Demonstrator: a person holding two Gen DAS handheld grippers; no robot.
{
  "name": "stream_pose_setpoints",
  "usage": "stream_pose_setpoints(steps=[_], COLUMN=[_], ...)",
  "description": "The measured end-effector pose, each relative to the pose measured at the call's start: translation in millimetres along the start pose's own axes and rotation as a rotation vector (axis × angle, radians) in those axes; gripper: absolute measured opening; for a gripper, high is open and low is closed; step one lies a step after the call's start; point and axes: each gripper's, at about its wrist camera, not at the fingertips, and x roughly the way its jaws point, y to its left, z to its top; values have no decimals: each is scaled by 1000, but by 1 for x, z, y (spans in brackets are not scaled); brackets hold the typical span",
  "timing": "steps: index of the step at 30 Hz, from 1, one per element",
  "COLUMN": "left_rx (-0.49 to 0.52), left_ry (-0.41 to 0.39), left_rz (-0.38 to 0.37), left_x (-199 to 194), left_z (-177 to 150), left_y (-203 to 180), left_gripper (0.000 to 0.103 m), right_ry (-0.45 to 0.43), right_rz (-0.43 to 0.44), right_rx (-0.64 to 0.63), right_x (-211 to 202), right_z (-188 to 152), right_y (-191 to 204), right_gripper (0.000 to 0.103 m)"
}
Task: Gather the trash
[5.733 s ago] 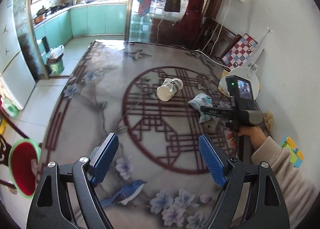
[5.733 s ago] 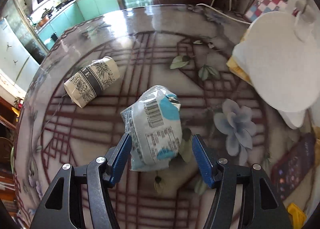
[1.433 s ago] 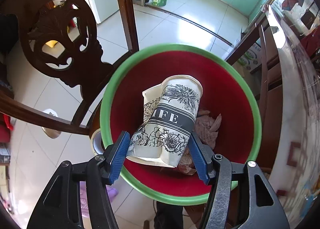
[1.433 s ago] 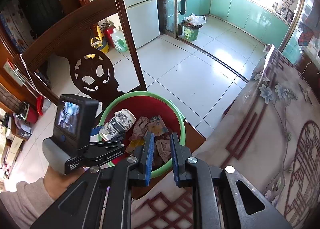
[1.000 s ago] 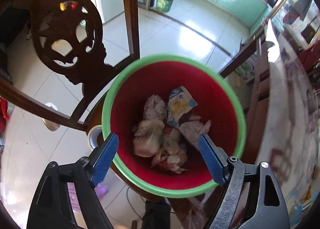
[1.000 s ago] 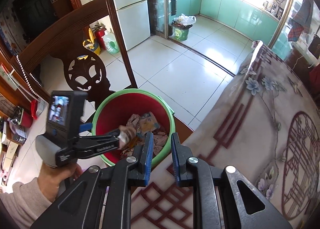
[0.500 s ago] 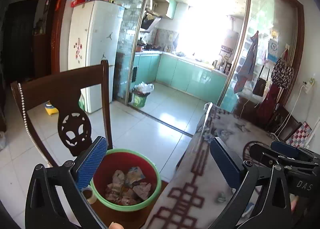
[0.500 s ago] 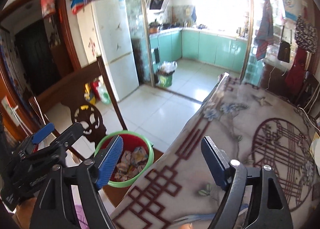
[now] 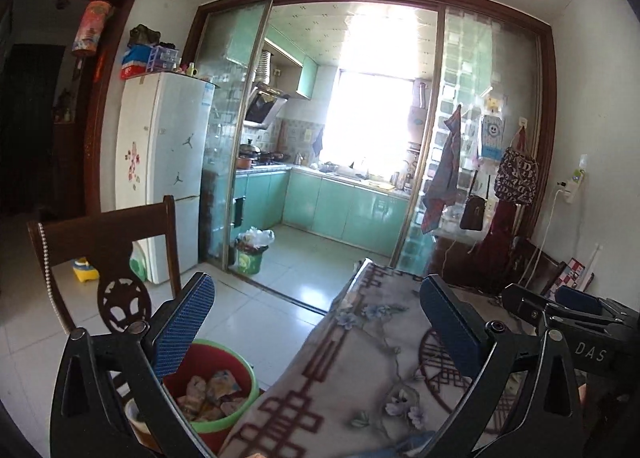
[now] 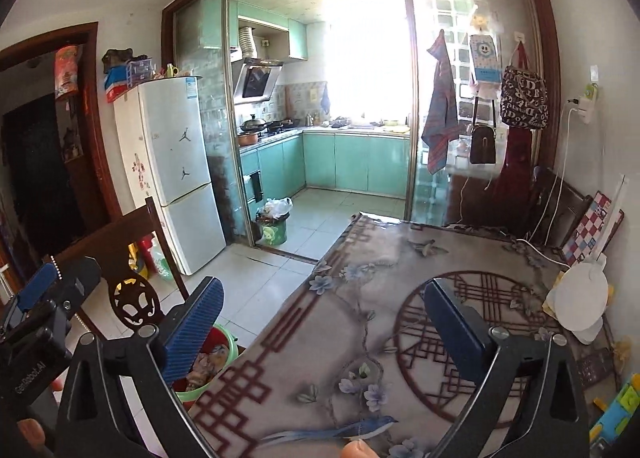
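Both grippers raised, level over the near end of the tabletop (image 10: 360, 298); left gripper (image 9: 316, 330) spread wide, nothing between the pads; right gripper (image 10: 324, 330) likewise spread and empty.

Trash (image 9: 210, 394) sits in the red bin with green rim (image 9: 244, 404), which seems to stand on the chair seat just beside the tabletop's left edge; no loose trash visible on the patterned tabletop, so the job looks about done.

Risks: bin sits close to the seat edge, so a low swing of the left gripper could knock it and tip the lot out; carved chair back (image 9: 120, 258) stands right next to the left gripper's path.

Far right of the tabletop: white round thing (image 10: 580, 302), can't tell what, and coloured blocks (image 10: 616, 414); probably not trash, so grabbing them would be a mistake.
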Motion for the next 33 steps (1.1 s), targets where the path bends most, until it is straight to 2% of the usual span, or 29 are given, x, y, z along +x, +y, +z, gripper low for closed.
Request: stream_pose_setpoints(steps=[2,6,9,12,15,20,24,33], left_rx=[-9,9,71,101,60,16,39,31], left_ry=[17,6,-24,0,39,44,37,68], left_rz=[-21,-10,51,44,47,156,268,154], left_x=[-1,-10,-18,-19,-17,-18,-21,-19], left_z=[-3,-4,0,1,0,-3,-6,-8], left_y=[-6,-17,-29,-31,-30,-26,-29,-38], left_gripper=[103,103,103,103,103,103,103,103], right_ry=[-8,-30,-54,-41,-46,-53,-48,-50], right_rz=[-1,-6,-9,-9,-20,-21,-20,-20], right_rx=[13,17,14,-13,-19,-9,1,-11], right_x=[-11,-31,-41,-43,-45,-47,-46,-45], right_z=[-1,0,3,5,4,4,5,6], right_y=[-10,-28,-35,-36,-37,-41,-43,-40], right_gripper=[101,101,101,101,101,101,101,101])
